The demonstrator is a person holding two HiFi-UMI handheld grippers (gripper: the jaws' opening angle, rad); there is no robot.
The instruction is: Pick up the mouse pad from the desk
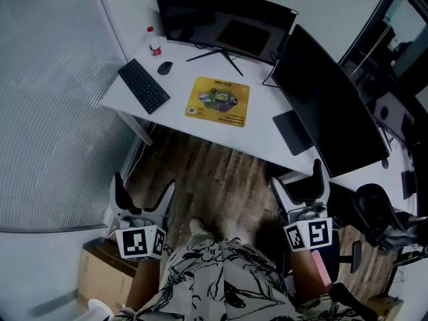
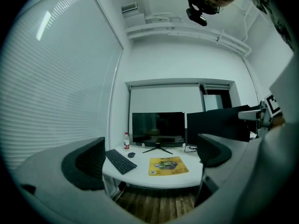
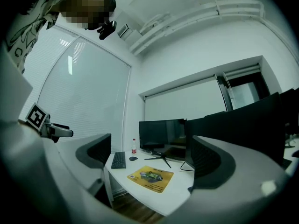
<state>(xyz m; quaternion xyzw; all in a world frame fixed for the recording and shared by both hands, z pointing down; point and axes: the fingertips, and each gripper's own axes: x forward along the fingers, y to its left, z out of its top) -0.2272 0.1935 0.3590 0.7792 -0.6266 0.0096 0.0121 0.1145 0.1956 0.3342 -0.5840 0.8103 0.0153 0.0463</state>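
Yellow mouse pad (image 1: 217, 101) flat on the white table (image 1: 261, 136), left hand-held gripper (image 1: 144, 184) and right hand-held gripper (image 1: 297, 179) wide open, empty, well short of the table, ceiling (image 2: 159, 3) seen only in gripper views.

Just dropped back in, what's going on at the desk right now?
A person stands short of the white desk with a gripper in each hand. The left gripper and right gripper are both open and empty, held low over the wood floor. The yellow mouse pad lies flat on the desk, untouched, beside the keyboard. The pickup has not begun.
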